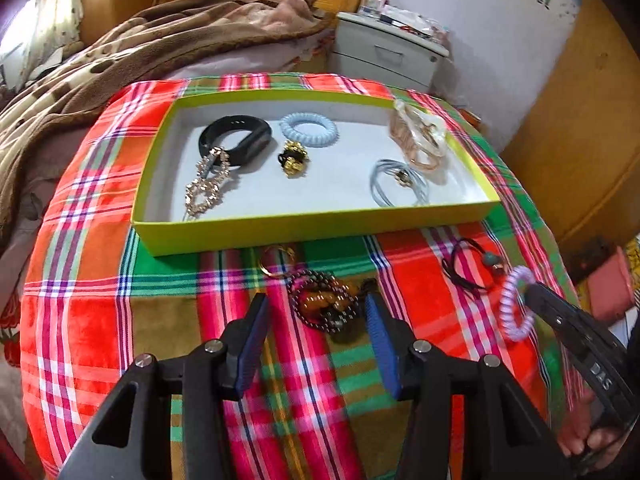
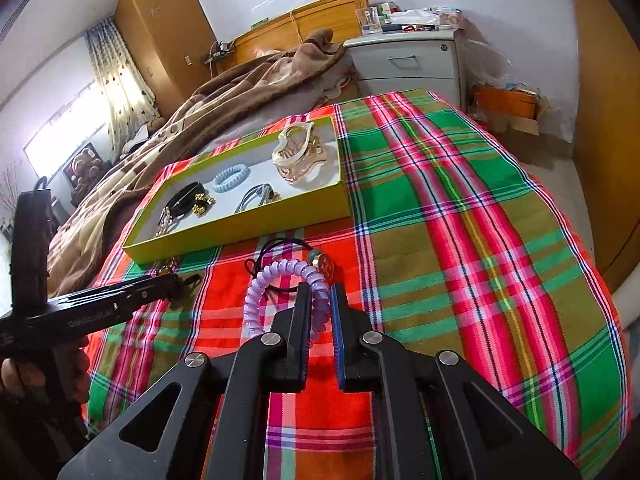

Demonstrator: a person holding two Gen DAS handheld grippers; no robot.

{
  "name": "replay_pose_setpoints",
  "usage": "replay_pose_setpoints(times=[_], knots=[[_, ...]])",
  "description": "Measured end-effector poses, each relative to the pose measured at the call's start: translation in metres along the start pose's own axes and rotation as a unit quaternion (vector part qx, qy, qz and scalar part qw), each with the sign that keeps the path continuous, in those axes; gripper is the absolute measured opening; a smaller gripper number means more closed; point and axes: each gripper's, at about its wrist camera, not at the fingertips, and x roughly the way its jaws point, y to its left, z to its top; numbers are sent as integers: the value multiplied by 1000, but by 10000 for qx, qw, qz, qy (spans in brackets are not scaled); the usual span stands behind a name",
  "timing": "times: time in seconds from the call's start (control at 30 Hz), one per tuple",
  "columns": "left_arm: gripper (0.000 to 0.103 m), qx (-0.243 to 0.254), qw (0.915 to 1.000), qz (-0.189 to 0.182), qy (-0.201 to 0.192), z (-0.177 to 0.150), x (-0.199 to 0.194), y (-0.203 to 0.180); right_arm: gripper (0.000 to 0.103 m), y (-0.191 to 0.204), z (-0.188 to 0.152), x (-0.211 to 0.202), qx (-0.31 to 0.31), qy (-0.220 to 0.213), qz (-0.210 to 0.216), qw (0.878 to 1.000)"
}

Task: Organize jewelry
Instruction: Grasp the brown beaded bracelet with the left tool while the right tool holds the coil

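**Inspector A:** Left gripper [image 1: 316, 312] is pointing steeply down at the plaid cloth [image 1: 100, 320], low centre of the left wrist view. Its jaws are standing wide apart with nothing between the pads. A dark bead necklace [image 1: 324, 300] with amber pieces is lying heaped on the cloth just beyond the fingertips, in line with the gap.

**Inspector B:** Right gripper [image 2: 320, 292] is angling down, lower centre of its own view, jaws clamping on a lilac spiral hair tie [image 2: 276, 284]. The tie is standing on edge, its loop arching up and to the left of the pads, clear of the cloth. In the left wrist view the same tie is showing at the right edge, hanging off the fingertip.

**Inspector A:** A hand [image 1: 580, 440] is gripping that tool's handle at lower right.

**Inspector B:** Surroundings: a shallow yellow-green tray [image 1: 312, 232] is sitting across the upper middle, long side running left to right in the left wrist view. Inside, from left: a gold chain bracelet [image 1: 208, 184] overlapping a black band [image 1: 236, 140], a pale blue spiral tie [image 1: 308, 128], a black and gold piece [image 1: 294, 160], grey cord loops [image 1: 396, 184], and a cream and rose claw clip [image 1: 420, 136] in the far right corner.

**Inspector A:** Outside the tray, a gold ring [image 1: 276, 262] is lying beside its near wall, and a black cord with beads [image 1: 474, 266] is lying to the right, between the tray and the held tie
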Motion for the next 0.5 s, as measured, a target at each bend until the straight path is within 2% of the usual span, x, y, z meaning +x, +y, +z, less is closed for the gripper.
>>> replay_pose_setpoints(times=[0.37, 0.5], knots=[[51, 76, 9995, 300, 3, 0, 7, -9, 10, -4, 0, -1, 62, -50, 94, 9999], [42, 134, 9993, 359, -16, 0, 6, -10, 10, -4, 1, -1, 77, -66, 89, 9999]])
